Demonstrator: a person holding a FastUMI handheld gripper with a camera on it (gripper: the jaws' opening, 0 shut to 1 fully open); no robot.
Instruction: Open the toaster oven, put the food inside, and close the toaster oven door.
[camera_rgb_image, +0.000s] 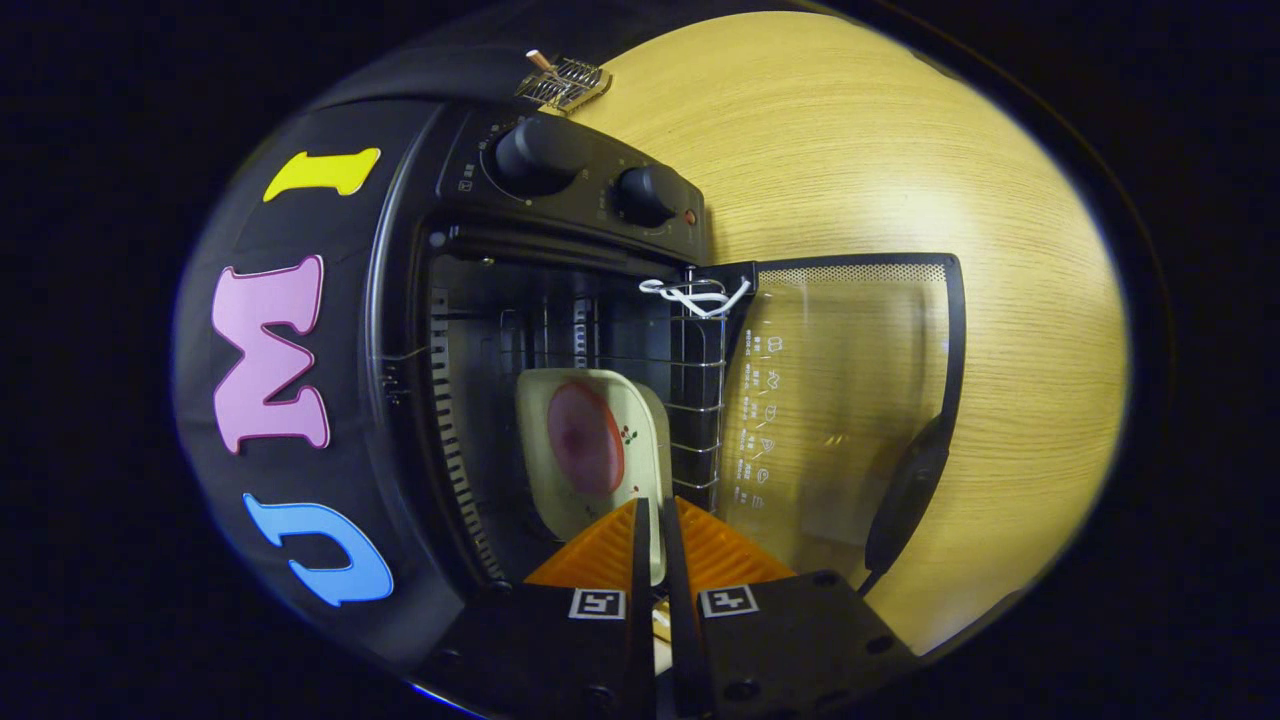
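The black toaster oven (560, 185) stands with its glass door (850, 400) swung fully open, flat over the wooden table (900, 150). Inside, a cream plate (545, 470) rests on the wire rack (700, 400), and a round pinkish slice of food (585, 438) lies on the plate. My gripper (655, 505) reaches into the oven mouth. Its two fingers are pressed close together on the plate's near rim, and a thin strip of the rim shows between them.
The door's dark handle (905, 500) runs along its outer edge, beside my fingers. Two knobs (535, 150) (645, 192) sit on the control panel. A white cord (695, 295) hangs at the rack's corner. A small wire grill (563, 82) lies on the table beyond the oven.
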